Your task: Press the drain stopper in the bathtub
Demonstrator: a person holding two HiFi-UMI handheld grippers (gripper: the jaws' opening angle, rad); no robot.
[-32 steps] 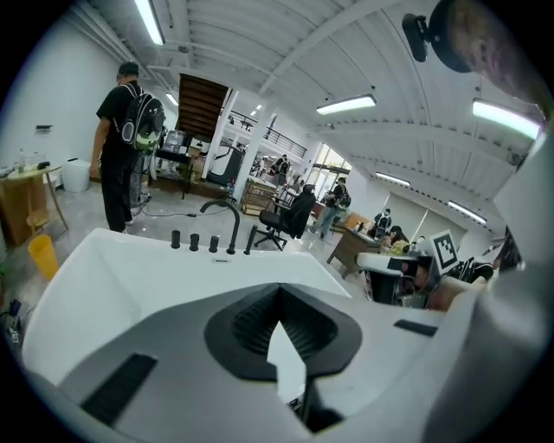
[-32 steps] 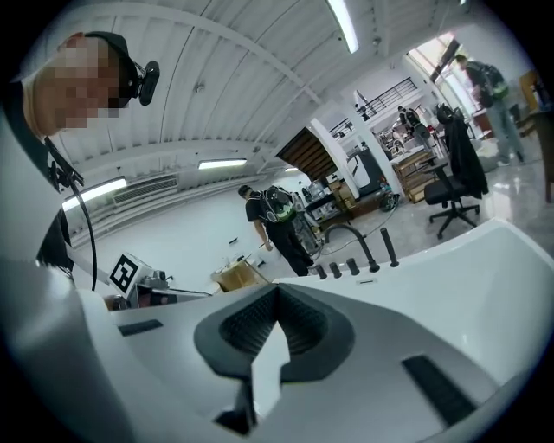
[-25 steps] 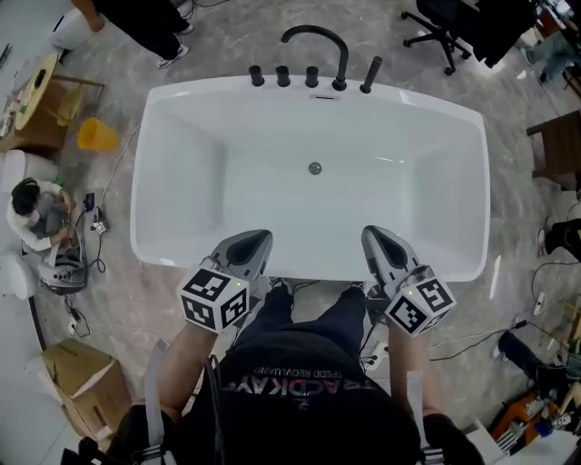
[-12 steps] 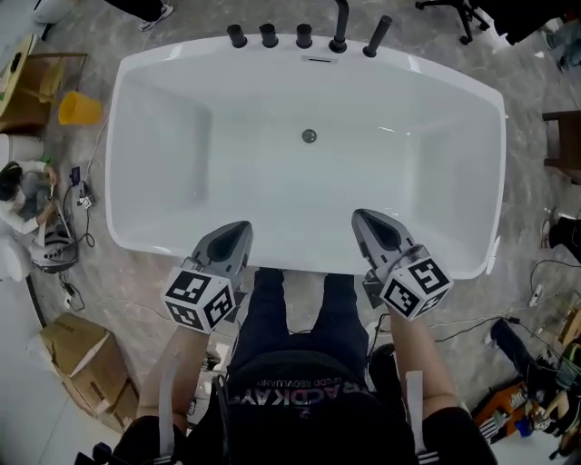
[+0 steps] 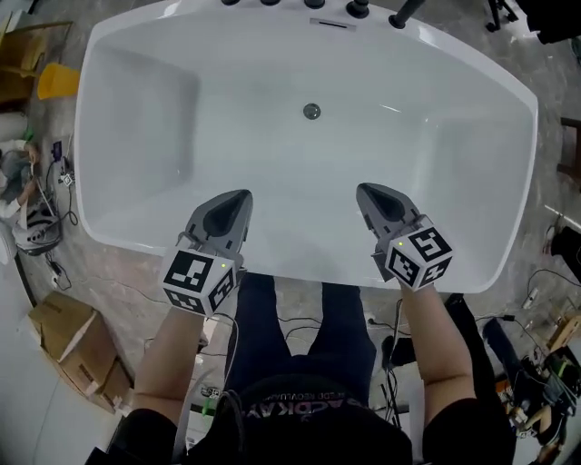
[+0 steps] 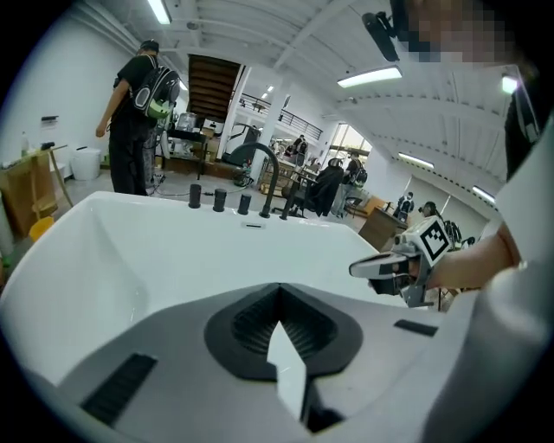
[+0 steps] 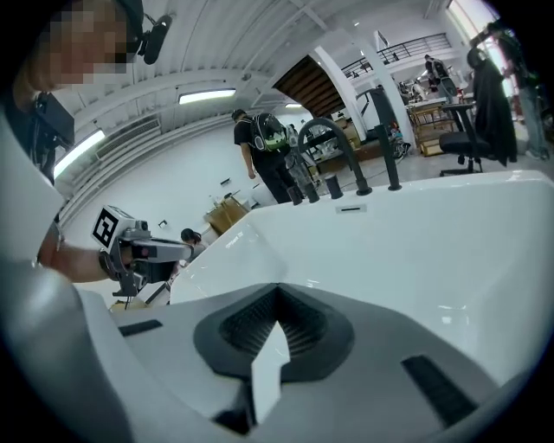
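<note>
The white bathtub fills the head view, with the small round metal drain stopper on its floor toward the far end. My left gripper hangs over the near inner wall, shut and empty, left of and well short of the stopper. My right gripper is level with it on the right, also shut and empty. In the left gripper view my left gripper points across the tub, with my right gripper in sight. The right gripper view shows my right gripper and my left gripper. Neither gripper view shows the stopper.
A black faucet and knobs stand on the tub's far rim. A yellow bucket, a cardboard box and cables lie on the floor to the left. A person stands beyond the tub.
The head view has closed in on the tub. Both grippers have moved forward from the near rim to over the tub's inside, still shut.
</note>
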